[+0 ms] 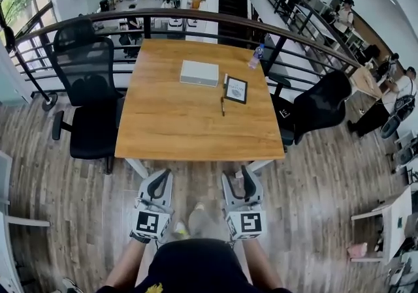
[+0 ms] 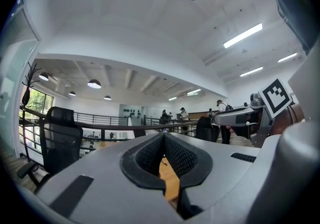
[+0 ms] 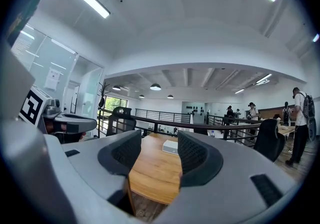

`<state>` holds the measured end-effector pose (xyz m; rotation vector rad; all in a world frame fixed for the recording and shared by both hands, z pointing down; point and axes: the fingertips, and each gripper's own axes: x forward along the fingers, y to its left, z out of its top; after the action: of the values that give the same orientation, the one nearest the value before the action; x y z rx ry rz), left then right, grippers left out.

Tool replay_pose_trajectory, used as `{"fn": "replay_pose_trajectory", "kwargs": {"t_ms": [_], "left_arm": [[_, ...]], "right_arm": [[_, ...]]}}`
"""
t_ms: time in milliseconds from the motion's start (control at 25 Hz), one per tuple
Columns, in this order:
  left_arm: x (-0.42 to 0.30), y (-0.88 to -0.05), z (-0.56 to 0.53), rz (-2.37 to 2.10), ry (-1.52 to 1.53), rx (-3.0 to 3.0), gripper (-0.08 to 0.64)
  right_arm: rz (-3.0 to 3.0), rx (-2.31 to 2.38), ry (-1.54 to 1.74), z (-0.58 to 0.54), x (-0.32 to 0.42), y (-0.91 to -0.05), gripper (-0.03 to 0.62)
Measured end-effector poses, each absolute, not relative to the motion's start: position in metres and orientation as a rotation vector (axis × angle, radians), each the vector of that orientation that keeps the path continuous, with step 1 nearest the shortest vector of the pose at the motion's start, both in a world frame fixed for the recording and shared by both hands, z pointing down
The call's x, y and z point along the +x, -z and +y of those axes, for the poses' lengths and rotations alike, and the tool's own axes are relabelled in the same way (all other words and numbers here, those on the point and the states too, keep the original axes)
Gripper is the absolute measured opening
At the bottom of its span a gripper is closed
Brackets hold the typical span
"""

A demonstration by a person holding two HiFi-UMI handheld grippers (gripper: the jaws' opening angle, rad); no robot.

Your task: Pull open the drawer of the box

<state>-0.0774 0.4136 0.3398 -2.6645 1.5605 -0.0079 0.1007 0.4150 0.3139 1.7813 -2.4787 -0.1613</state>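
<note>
- Spanning the middle of the head view, a wooden table (image 1: 196,122) stands against a curved railing (image 1: 215,19), with wood flooring around it.
- Two black office chairs flank it: one (image 1: 91,89) at its left side, another (image 1: 317,106) at its right.
- The white box (image 1: 199,72) lies flat on the far half of the table, near the railing edge. Its long axis runs left to right, and one long side faces the person. No view shows which face carries the drawer.
- The left gripper (image 1: 159,179) is held off the table's near edge, well apart from the box. Its own view shows the pads (image 2: 150,155) meeting at their tips, with nothing between them, and they hide the box.
- The right gripper (image 1: 242,179) is held beside it, also short of the table. Its jaws stand apart and empty, and only the right gripper view frames the box (image 3: 170,146) between them.
- A dark framed card (image 1: 236,89) lies just right of the box.
- A clear bottle (image 1: 256,57) stands near the far right corner.
- A pen (image 1: 222,106) lies beside the card.
</note>
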Motion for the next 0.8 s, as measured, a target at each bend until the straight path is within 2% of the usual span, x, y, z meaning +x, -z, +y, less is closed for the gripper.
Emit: {"fn": "replay_pose_trajectory", "kwargs": {"t_ms": [320, 800], "left_arm": [[-0.068, -0.334, 0.360, 1.580, 0.009, -2.660, 0.017], [-0.035, -0.297, 0.211, 1.630, 0.012, -2.588, 0.017]], "right_arm": [[-2.485, 1.792, 0.145, 0.357, 0.114, -0.312, 0.219], [-2.544, 1.772, 0.167, 0.197, 0.146, -0.288, 0.219]]}}
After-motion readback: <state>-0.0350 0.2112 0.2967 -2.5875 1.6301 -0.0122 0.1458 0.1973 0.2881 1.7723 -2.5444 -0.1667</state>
